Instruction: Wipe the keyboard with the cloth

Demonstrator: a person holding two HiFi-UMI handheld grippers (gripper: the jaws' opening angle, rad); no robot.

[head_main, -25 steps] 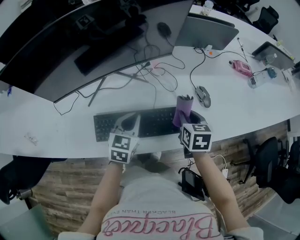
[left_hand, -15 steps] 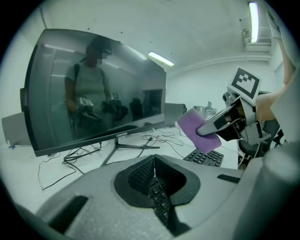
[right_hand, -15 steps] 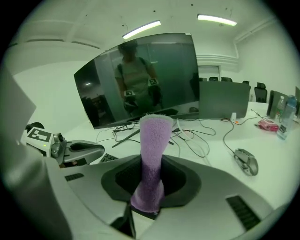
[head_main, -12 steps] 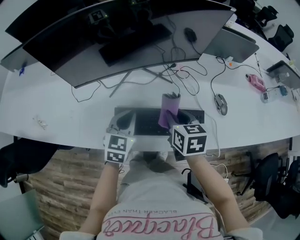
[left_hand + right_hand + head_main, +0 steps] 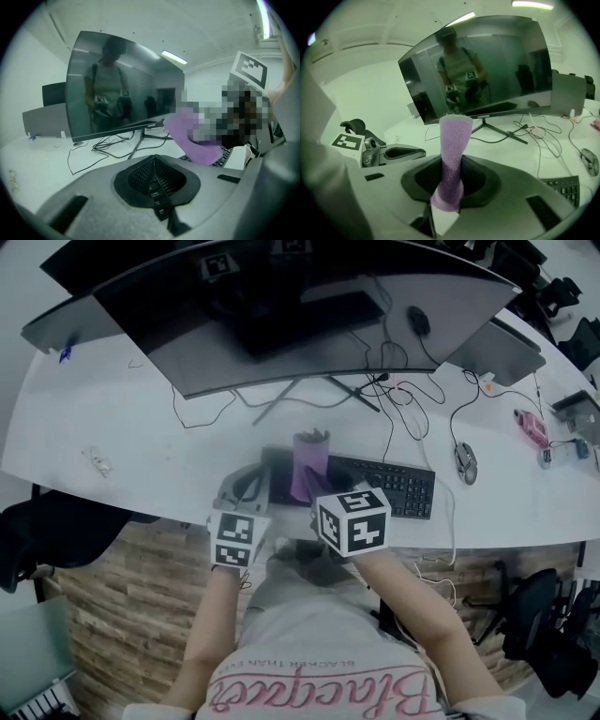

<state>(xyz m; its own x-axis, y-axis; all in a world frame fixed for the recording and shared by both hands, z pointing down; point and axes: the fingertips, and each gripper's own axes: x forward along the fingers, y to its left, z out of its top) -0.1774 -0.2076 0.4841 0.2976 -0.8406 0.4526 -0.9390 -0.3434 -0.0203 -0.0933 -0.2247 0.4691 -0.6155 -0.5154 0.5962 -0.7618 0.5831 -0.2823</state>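
A black keyboard [image 5: 384, 486] lies near the white desk's [image 5: 141, 451] front edge. My right gripper [image 5: 309, 474] is shut on a purple cloth [image 5: 307, 470], which stands upright over the keyboard's left part. In the right gripper view the cloth [image 5: 452, 154] rises from between the jaws, and the keyboard's [image 5: 565, 187] right end shows at lower right. My left gripper [image 5: 247, 484] is shut on nothing, just off the keyboard's left end. In the left gripper view its pads [image 5: 154, 164] meet, with the cloth [image 5: 197, 140] and the keyboard [image 5: 226, 157] to the right.
A wide curved monitor [image 5: 309, 324] on a splayed stand [image 5: 309, 395] sits behind the keyboard. Loose cables [image 5: 398, 395] trail beside it. A mouse [image 5: 466, 463] lies right of the keyboard. A closed laptop [image 5: 497, 348] and a pink item [image 5: 532, 427] are farther right.
My right gripper has carried the cloth leftward along the keyboard, from its right part to its left part. My left gripper has shifted off the keyboard's left end.
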